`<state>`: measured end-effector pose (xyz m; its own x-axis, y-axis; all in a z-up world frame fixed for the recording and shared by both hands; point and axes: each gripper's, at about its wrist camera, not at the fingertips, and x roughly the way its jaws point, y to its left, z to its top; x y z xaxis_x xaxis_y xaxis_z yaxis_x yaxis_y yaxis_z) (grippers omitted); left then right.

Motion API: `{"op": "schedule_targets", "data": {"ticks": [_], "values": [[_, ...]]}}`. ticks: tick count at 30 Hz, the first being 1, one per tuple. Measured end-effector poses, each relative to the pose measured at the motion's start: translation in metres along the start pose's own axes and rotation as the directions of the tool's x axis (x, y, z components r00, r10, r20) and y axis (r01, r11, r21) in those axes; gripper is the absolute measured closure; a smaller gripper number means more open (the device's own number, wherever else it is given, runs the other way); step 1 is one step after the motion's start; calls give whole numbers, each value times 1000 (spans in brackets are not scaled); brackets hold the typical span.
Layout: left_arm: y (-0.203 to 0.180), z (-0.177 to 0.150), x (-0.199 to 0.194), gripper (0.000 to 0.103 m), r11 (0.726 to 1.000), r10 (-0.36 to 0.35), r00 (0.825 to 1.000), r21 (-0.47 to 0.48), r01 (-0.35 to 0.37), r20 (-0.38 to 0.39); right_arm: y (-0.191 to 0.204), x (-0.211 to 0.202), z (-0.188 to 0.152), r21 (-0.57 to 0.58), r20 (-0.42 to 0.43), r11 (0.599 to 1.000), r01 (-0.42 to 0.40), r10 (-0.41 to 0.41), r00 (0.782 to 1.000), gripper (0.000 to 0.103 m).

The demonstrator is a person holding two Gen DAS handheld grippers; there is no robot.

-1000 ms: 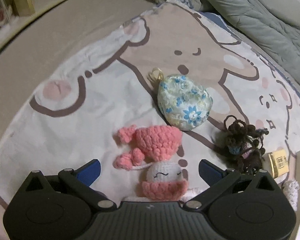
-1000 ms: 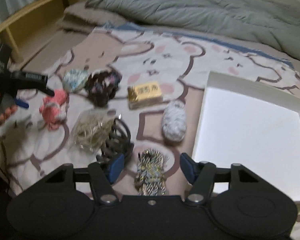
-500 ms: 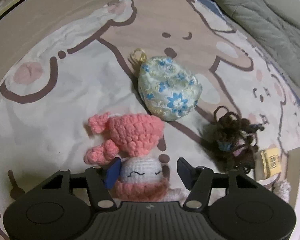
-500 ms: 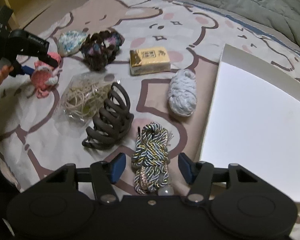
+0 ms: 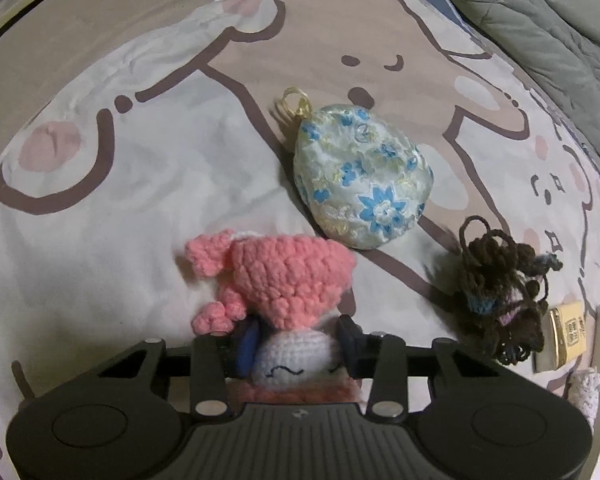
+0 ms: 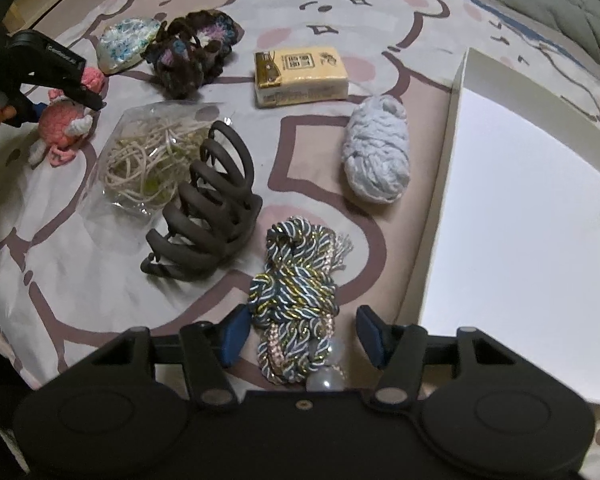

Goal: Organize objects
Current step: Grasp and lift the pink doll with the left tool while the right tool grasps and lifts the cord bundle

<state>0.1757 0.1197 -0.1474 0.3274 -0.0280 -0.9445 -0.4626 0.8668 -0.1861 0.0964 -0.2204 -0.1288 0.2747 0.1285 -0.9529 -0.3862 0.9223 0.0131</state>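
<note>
Left gripper [image 5: 296, 340] now narrower around crochet doll [image 5: 284, 292]

On the bed [image 6: 80, 280], a crochet doll [image 6: 66, 122] is lying at the left edge, a pouch [image 6: 128, 44] and a yarn flower [image 6: 192, 52] behind it. A bag of cords [image 6: 148, 160], a hair claw [image 6: 212, 216] and a braided rope [image 6: 296, 292] are sitting toward the near edge, with a tissue pack [image 6: 300, 76] and yarn ball [image 6: 376, 152] farther back. A box [image 6: 532, 220] is occupying the right edge.
</note>
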Motion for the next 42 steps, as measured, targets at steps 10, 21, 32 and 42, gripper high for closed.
{"op": "schedule_targets", "data": {"ticks": [10,21,32,42], "values": [[0,-6,-34,62,995,-84,996,60,82,36,-7,-18,3,65,69,997,-34,29,997,57],[-23,-20,-85,62,976,-149,976,182,119,160,-11,-61,13,164,238,986,-36,-5,971,58],[-42,-44,-126,62,938,-187,942,334,88,279,-4,-87,19,224,347,974,-47,-35,937,58],[-58,-68,-146,62,899,-243,925,427,101,292,13,-106,22,215,421,974,-68,-30,907,58]]}}
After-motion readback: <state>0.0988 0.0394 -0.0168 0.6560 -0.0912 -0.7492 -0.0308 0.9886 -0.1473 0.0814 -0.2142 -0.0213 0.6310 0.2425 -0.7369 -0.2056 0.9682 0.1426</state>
